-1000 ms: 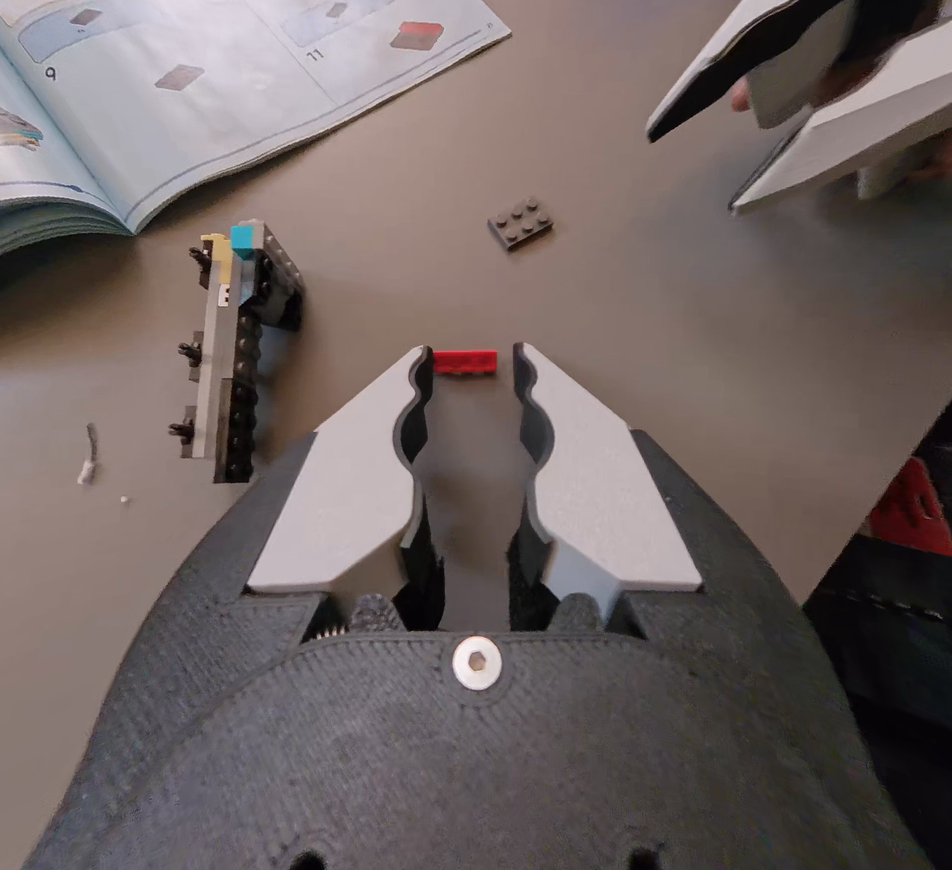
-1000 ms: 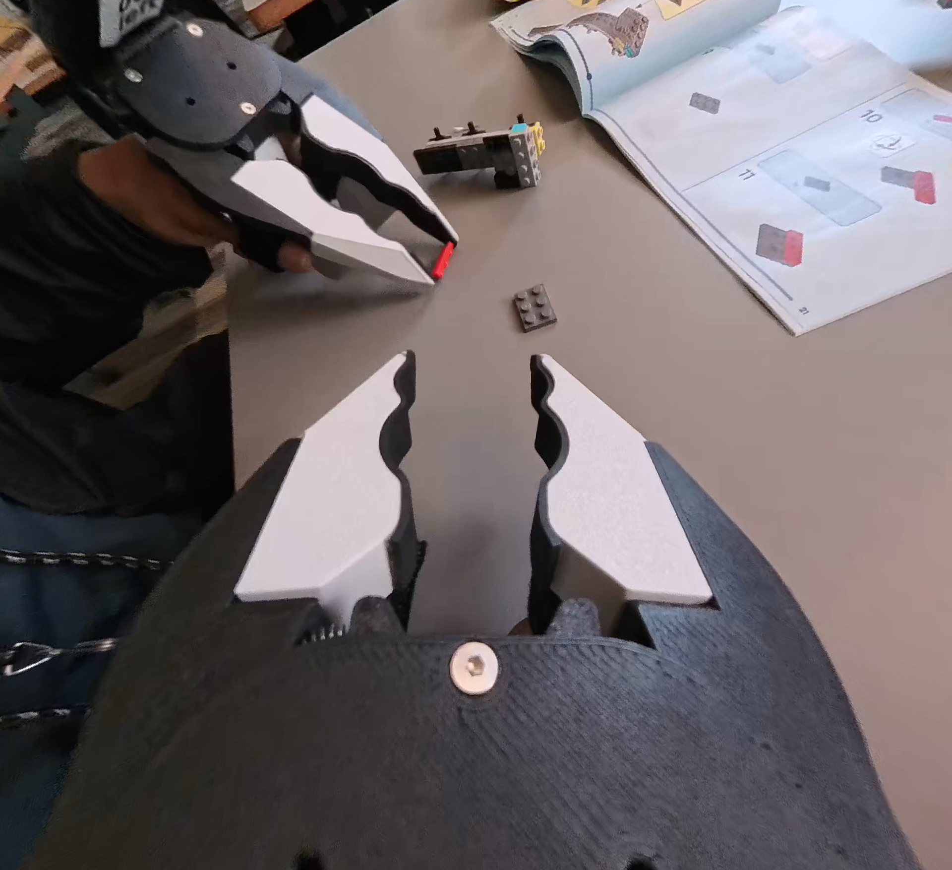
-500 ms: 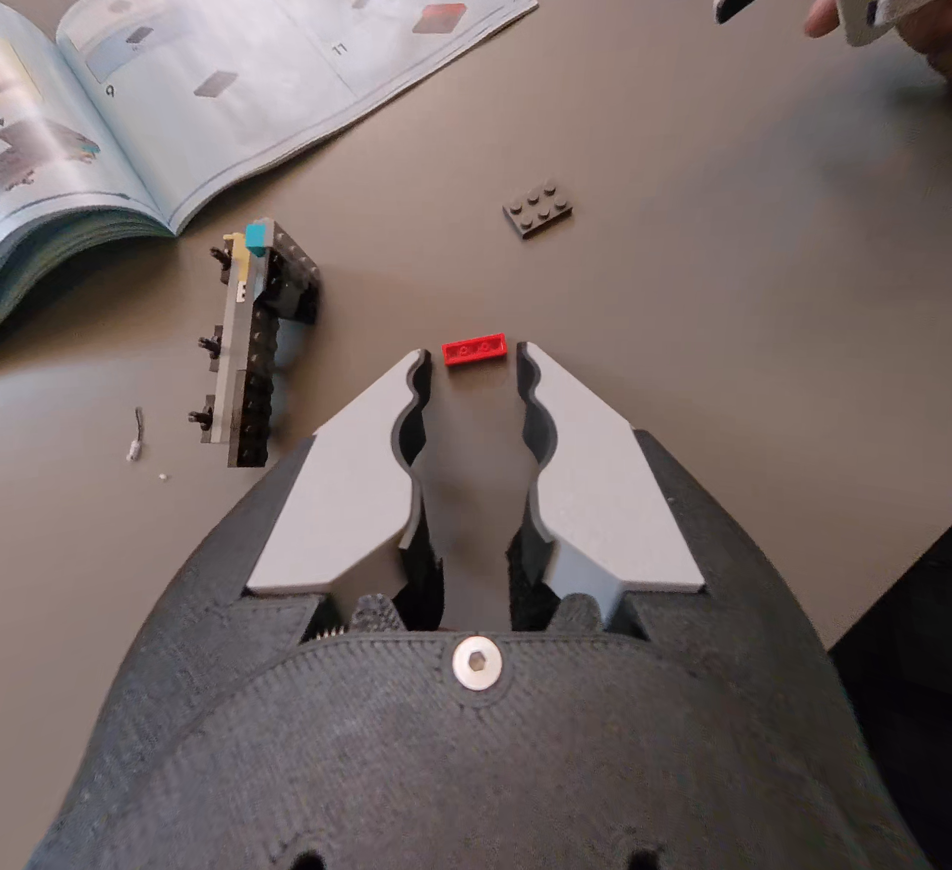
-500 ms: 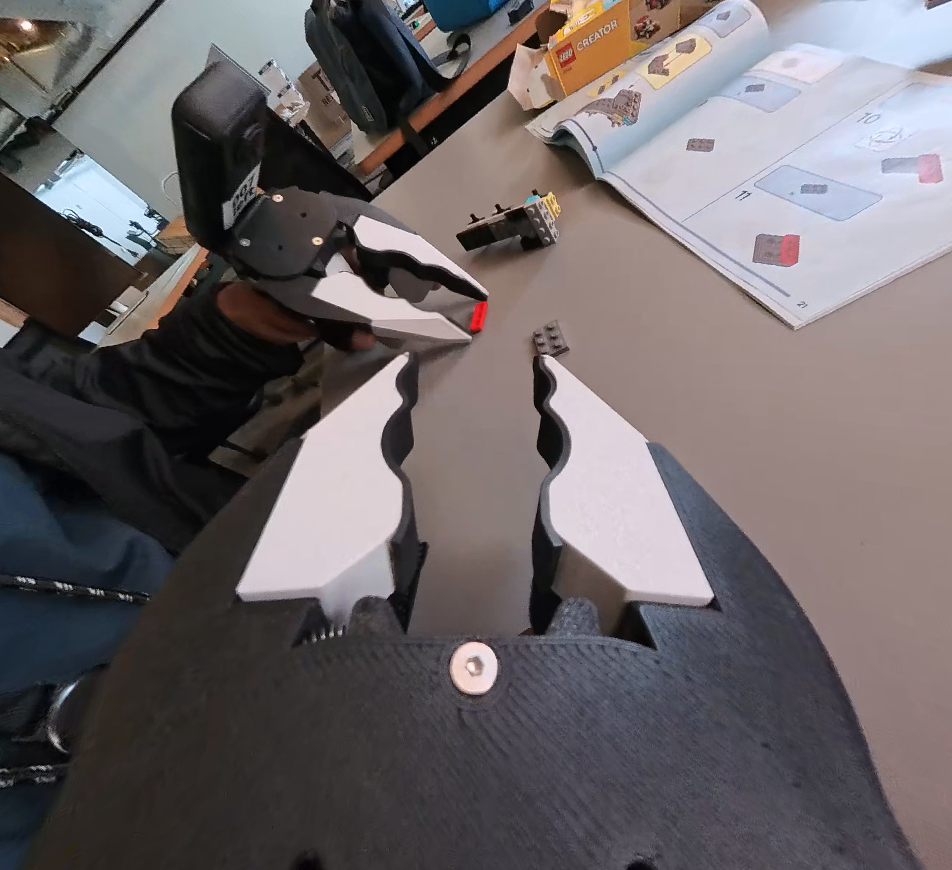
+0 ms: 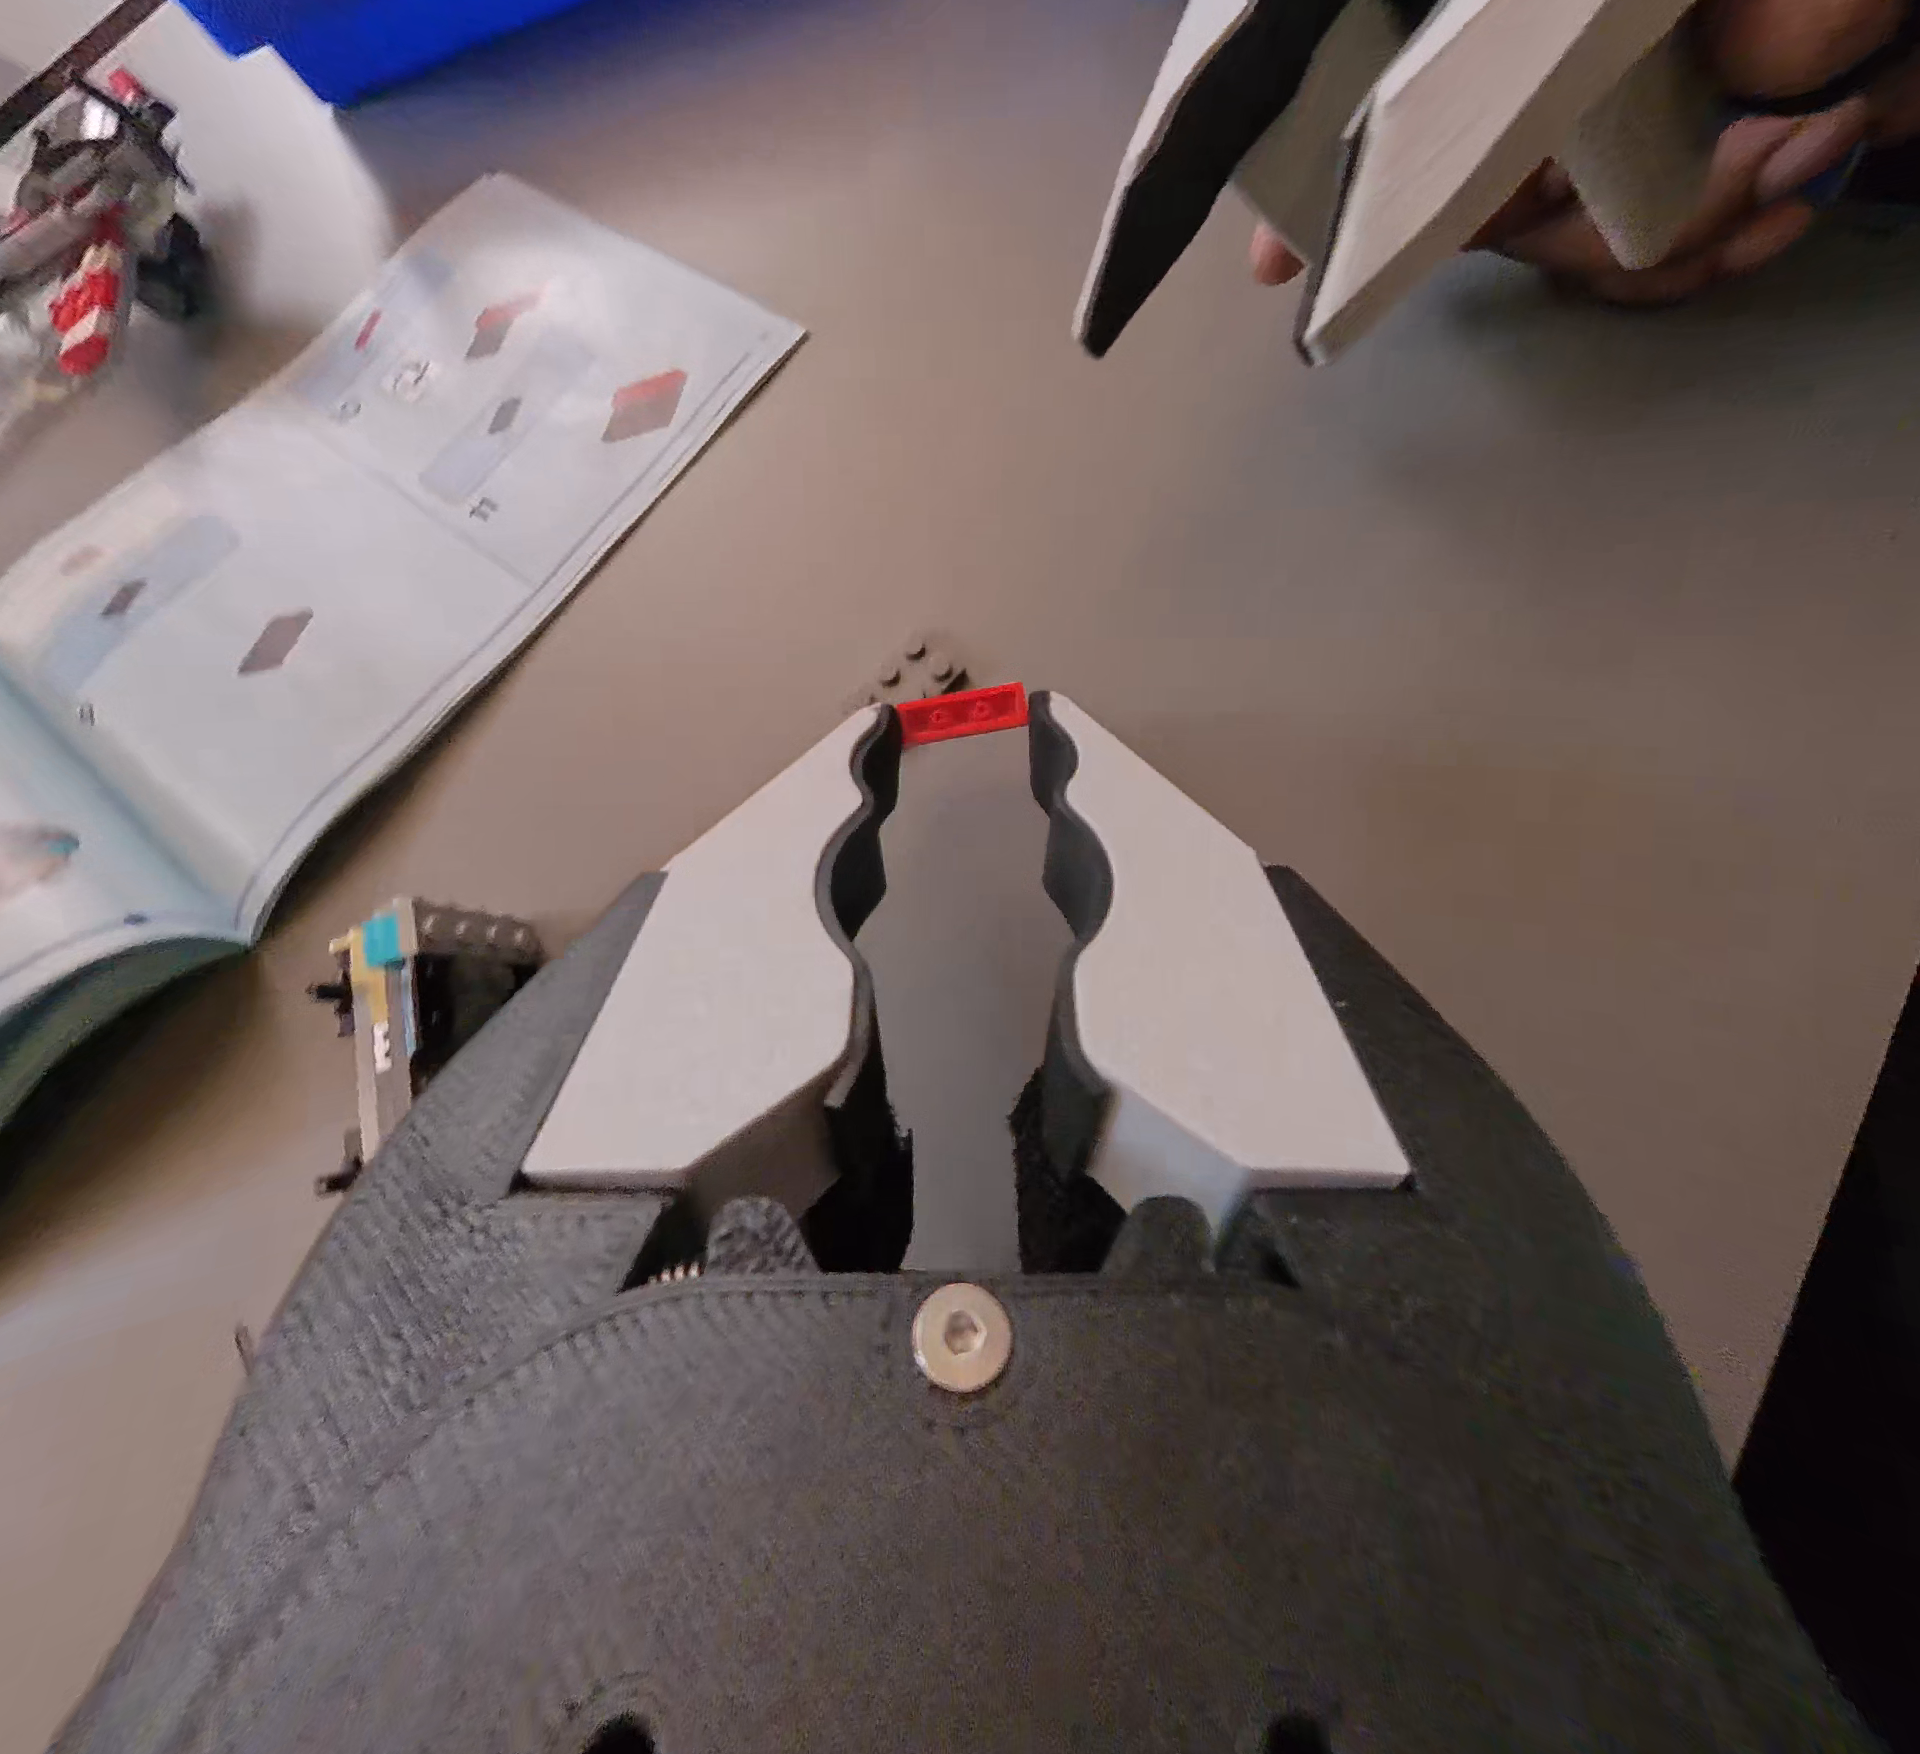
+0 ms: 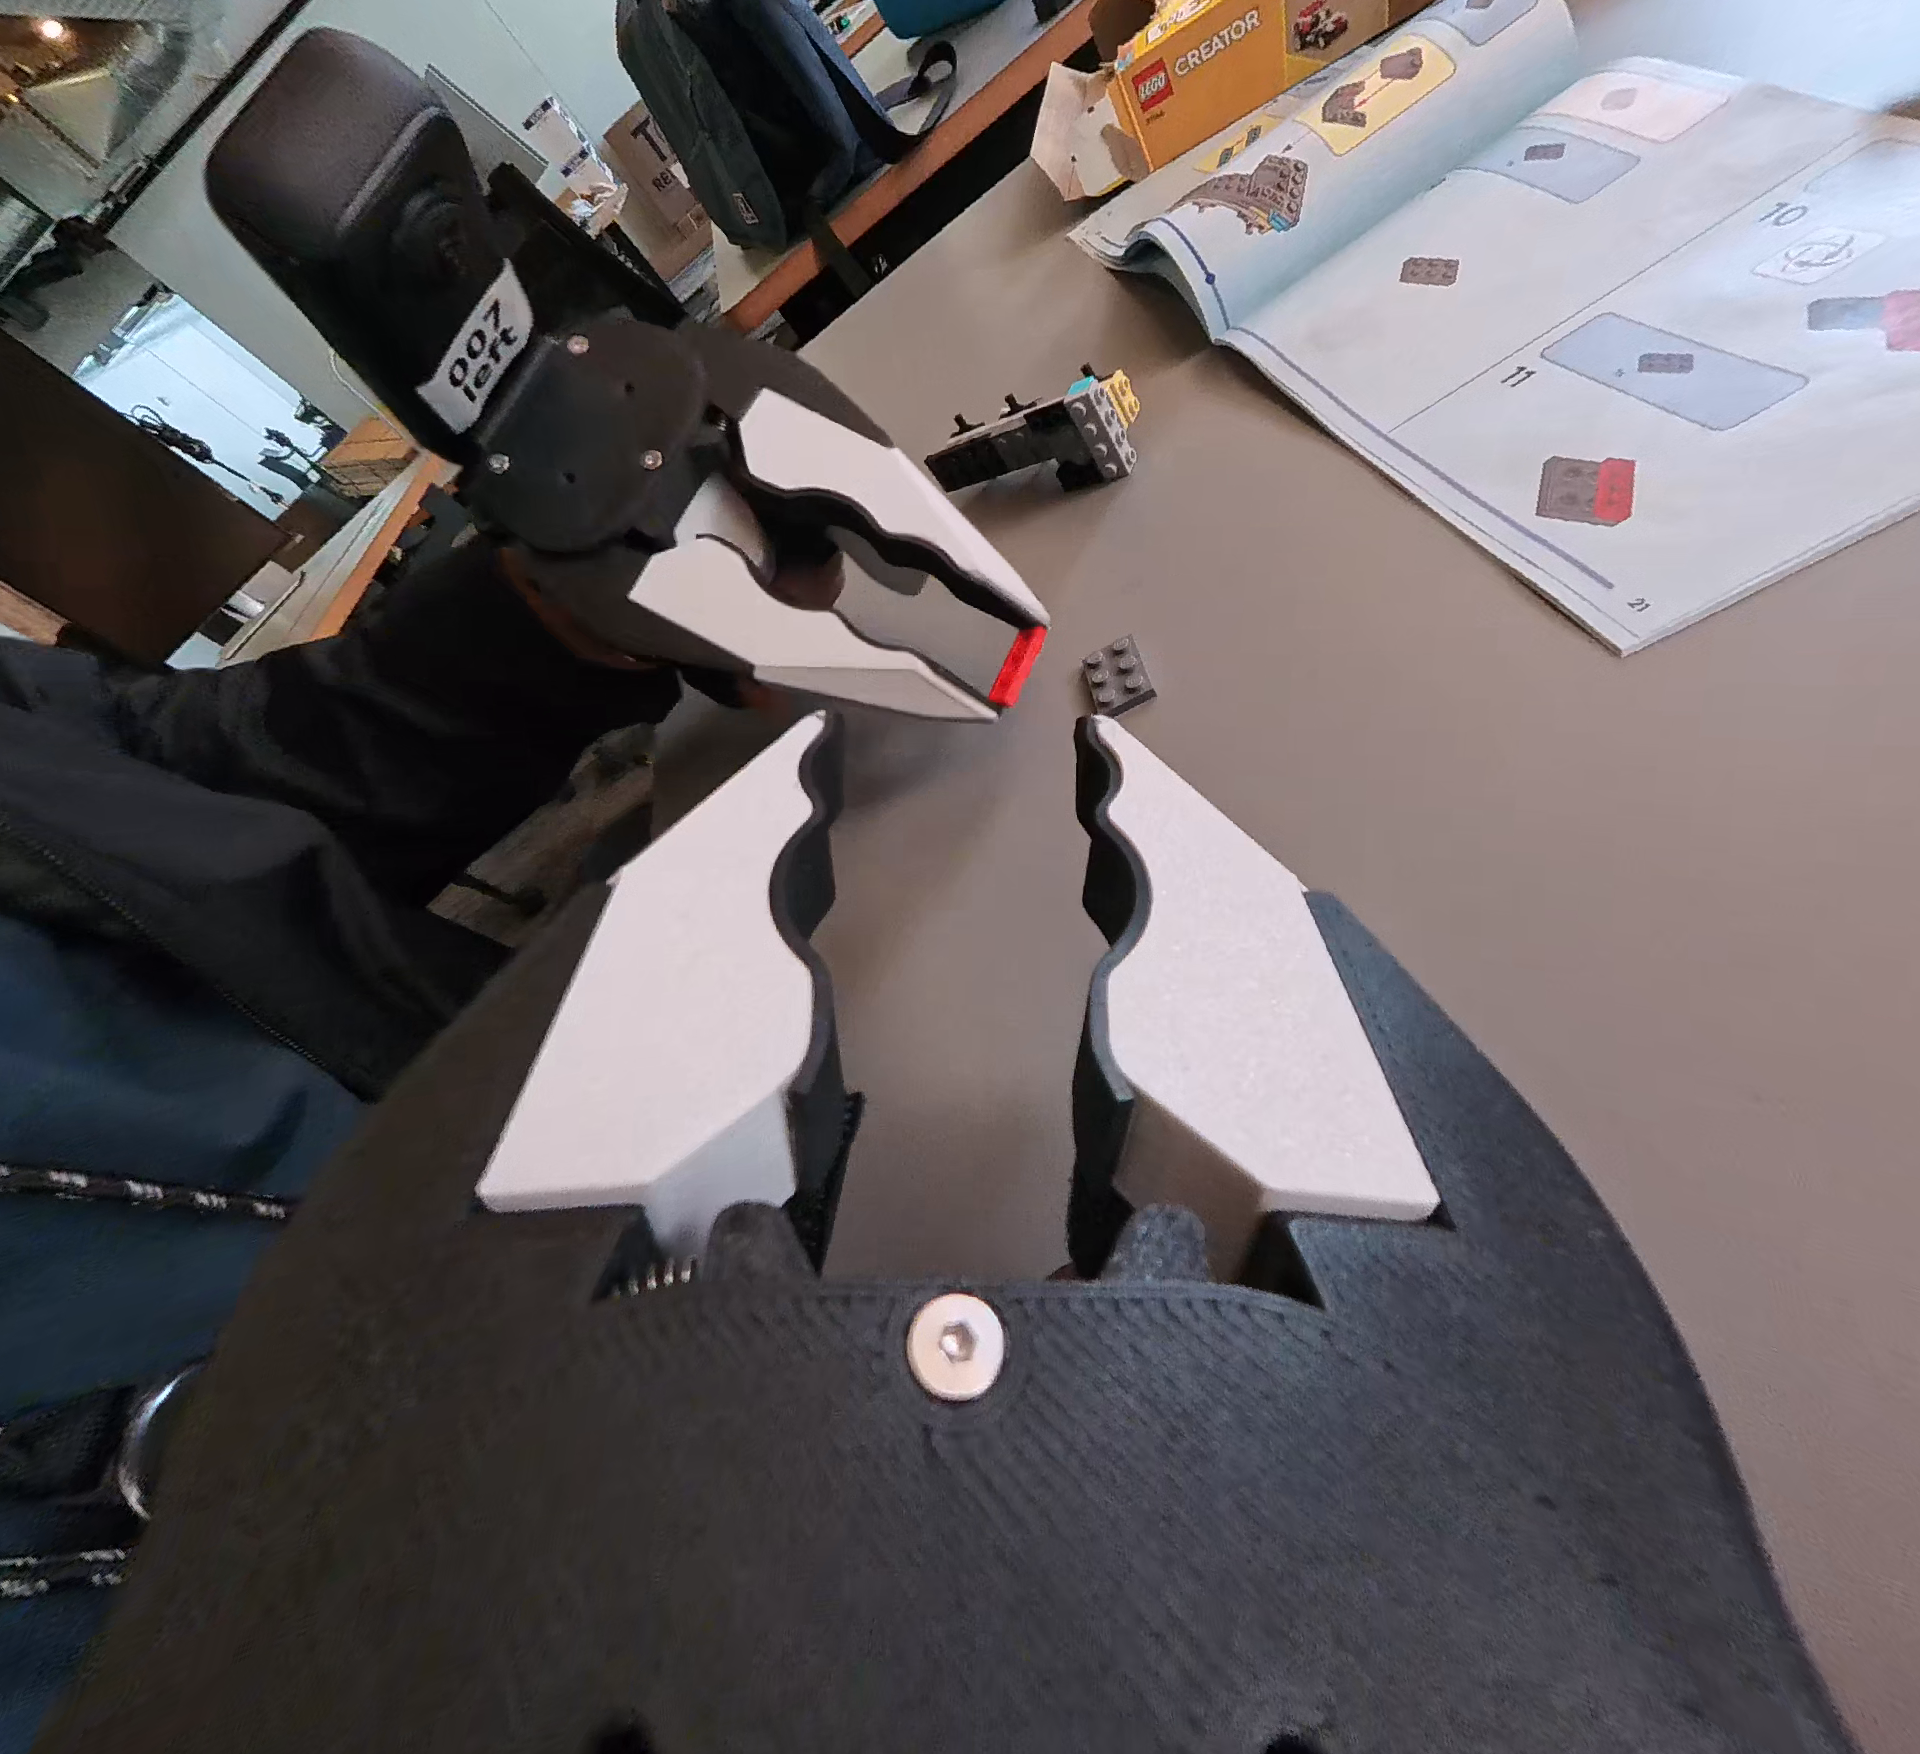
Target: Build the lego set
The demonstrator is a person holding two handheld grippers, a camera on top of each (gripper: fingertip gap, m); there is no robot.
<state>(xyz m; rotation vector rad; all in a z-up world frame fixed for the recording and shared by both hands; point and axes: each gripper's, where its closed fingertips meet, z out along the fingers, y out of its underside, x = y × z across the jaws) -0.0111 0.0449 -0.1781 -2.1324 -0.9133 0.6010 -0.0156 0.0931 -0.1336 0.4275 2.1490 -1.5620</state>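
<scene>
Only the right wrist view shows the yellow box behind the instruction booklet. The left gripper is clamped on the small red plate, held just beside the dark grey plate on the table. The right gripper hangs with jaws apart, empty.

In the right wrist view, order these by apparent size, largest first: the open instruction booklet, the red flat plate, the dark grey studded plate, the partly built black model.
1. Open instruction booklet
2. Partly built black model
3. Dark grey studded plate
4. Red flat plate, seen edge-on; ranks 3 and 4 are close.

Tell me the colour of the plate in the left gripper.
Red plate; the left wrist view shows it best.
</scene>
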